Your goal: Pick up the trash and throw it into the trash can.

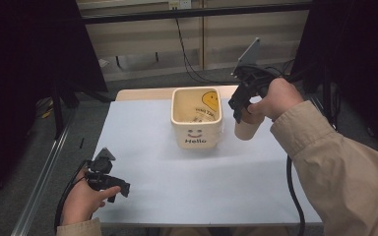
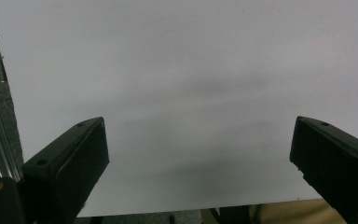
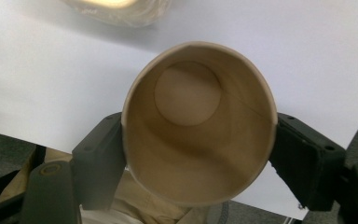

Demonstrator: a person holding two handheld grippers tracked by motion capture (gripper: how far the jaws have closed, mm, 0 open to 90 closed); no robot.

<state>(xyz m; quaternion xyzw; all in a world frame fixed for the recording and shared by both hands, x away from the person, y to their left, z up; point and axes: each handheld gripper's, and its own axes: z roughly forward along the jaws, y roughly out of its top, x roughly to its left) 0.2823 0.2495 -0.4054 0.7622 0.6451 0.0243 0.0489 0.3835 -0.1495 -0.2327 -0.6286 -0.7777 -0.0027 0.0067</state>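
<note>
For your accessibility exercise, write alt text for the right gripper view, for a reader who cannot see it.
A tan paper cup is clamped between the two black jaws of the right gripper, its open mouth facing the camera and its inside empty. Behind it lies a white table surface, with the blurred edge of a cream container at the top.

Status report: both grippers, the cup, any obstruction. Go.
Right gripper shut on paper cup, cup empty, held above the table right of the Hello bin. Left gripper open, nothing between its jaws, low over bare tabletop. Nothing in the way.
</note>
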